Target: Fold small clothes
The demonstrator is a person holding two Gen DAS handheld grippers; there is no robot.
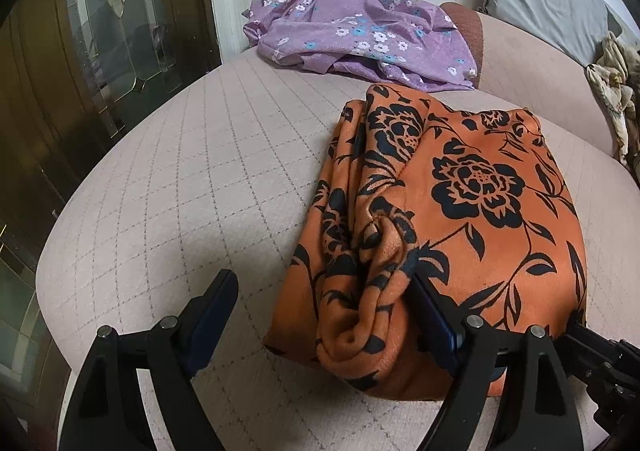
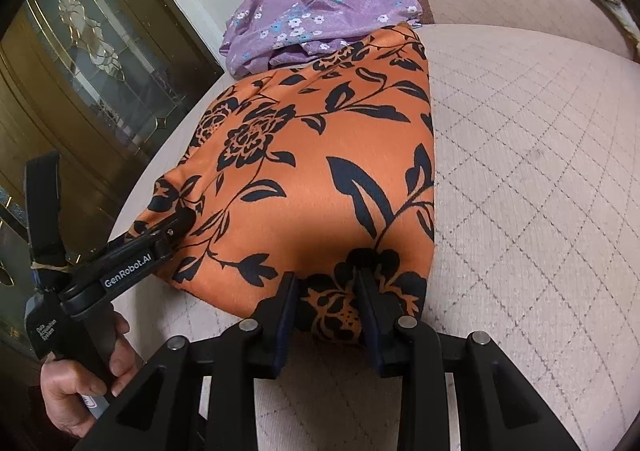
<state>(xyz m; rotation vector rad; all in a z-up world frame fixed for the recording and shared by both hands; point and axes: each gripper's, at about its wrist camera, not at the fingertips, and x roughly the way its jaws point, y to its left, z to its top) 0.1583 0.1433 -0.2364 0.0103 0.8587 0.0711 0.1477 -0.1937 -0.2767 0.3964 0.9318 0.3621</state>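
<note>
You are pinching the near edge of the orange cloth (image 2: 320,179) with your right tool (image 2: 329,283), left tool (image 1: 324,291) spread beside it; behind it the purple cloth (image 1: 356,35) is lying unfolded.

the orange cloth (image 2: 320,171) has a smooth, faintly shiny face and a softer, fleecy inside. at its twelve o'clock the purple cloth (image 1: 360,35) looks thin and silky. the cushion (image 1: 180,171) is matt quilted fabric; both grippers are matt black plastic.
</note>
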